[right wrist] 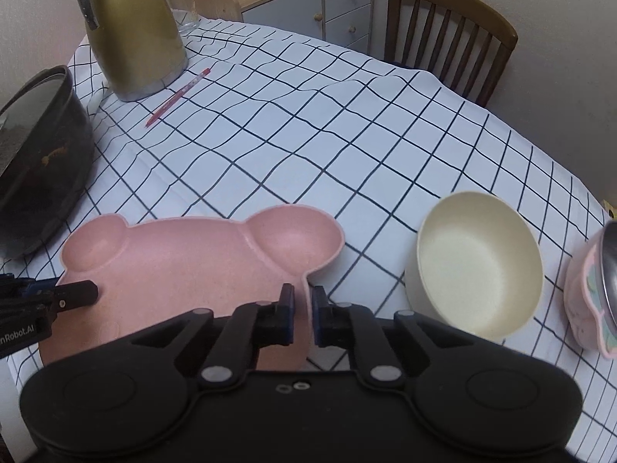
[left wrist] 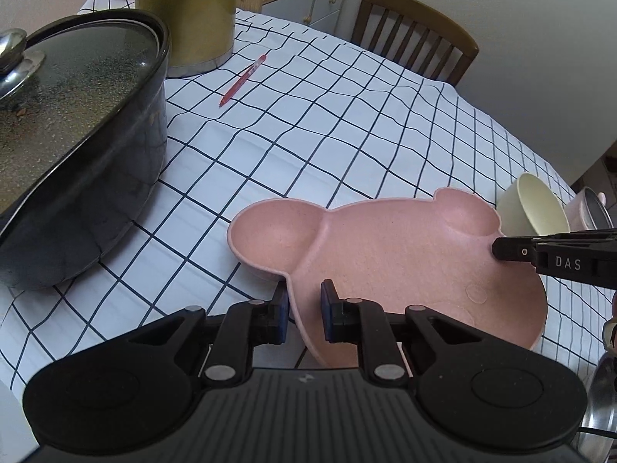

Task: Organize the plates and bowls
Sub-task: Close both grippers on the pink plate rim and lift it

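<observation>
Pink bear plate (right wrist: 185,266) lies near tablecloth (right wrist: 347,135) front edge. Its rim is straddled by both grippers: left gripper (left wrist: 304,301) partly open, right gripper (right wrist: 302,301) nearly closed, prob. pinching. Light, stiff; rim-held.

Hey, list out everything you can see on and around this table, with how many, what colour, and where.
Bear-shaped divided plate: one, pink, near edge of the table.
Bowl: one, cream, tilted, right of the plate.
Child's bowl: one, pink with a metal liner, far right edge.
Pot with glass lid: one, black, left side.
Kettle: one, gold-green, far left.
Pen: one, red, lying by the kettle.
Tablecloth: one, white with a black grid.
Chair: one, brown wood, far side.
Drawer cabinet: one, grey, by the wall.
Left gripper: one, black, jaws astride the plate's rim.
Right gripper: one, black, jaws astride the opposite rim.
</observation>
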`<state>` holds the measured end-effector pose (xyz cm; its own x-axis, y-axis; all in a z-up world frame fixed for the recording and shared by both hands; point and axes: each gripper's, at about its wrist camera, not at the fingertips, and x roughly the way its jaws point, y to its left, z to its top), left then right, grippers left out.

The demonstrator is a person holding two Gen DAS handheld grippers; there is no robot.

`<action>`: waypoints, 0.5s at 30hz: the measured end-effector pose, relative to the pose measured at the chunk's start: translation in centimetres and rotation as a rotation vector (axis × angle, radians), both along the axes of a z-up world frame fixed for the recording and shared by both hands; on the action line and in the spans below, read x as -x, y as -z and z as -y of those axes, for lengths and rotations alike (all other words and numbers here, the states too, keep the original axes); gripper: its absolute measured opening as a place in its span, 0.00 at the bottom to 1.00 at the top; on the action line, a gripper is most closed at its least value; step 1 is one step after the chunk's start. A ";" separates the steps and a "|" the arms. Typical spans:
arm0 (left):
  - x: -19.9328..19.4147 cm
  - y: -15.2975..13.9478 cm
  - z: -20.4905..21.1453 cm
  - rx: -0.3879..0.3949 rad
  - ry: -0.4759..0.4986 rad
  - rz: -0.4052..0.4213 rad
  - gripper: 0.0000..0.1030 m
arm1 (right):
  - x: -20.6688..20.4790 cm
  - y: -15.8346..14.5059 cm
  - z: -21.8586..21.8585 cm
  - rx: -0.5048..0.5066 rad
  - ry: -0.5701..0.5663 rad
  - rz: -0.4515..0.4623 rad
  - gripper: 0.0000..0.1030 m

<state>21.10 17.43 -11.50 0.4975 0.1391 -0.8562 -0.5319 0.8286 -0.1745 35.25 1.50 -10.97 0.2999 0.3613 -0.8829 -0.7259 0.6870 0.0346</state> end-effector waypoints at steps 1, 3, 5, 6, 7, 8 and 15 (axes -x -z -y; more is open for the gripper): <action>0.3 -0.2 0.1 -0.002 0.005 0.000 0.15 | 0.4 -0.2 0.3 0.001 0.003 0.003 0.10; 0.9 -0.8 0.1 0.002 0.017 0.005 0.15 | 1.2 -0.9 0.8 -0.004 0.010 0.003 0.09; 1.6 -1.4 0.3 0.004 0.035 0.011 0.15 | 2.2 -1.6 1.4 -0.007 0.018 0.004 0.09; 2.0 -1.8 0.4 0.002 0.045 0.015 0.15 | 2.7 -2.0 1.8 -0.010 0.022 0.005 0.09; 2.4 -2.2 0.5 0.001 0.055 0.019 0.15 | 3.2 -2.4 2.0 -0.015 0.028 0.004 0.09; 2.8 -2.5 0.6 0.000 0.064 0.022 0.15 | 3.8 -2.8 2.4 -0.019 0.034 0.003 0.09; 5.3 -4.9 1.9 -0.009 0.143 0.049 0.15 | 7.7 -5.5 5.2 -0.056 0.106 0.013 0.08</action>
<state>15.80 15.54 -6.55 0.5541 0.0708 -0.8295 -0.3991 0.8970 -0.1900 27.60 -3.68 -5.47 0.3507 0.3754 -0.8580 -0.6500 0.7571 0.0656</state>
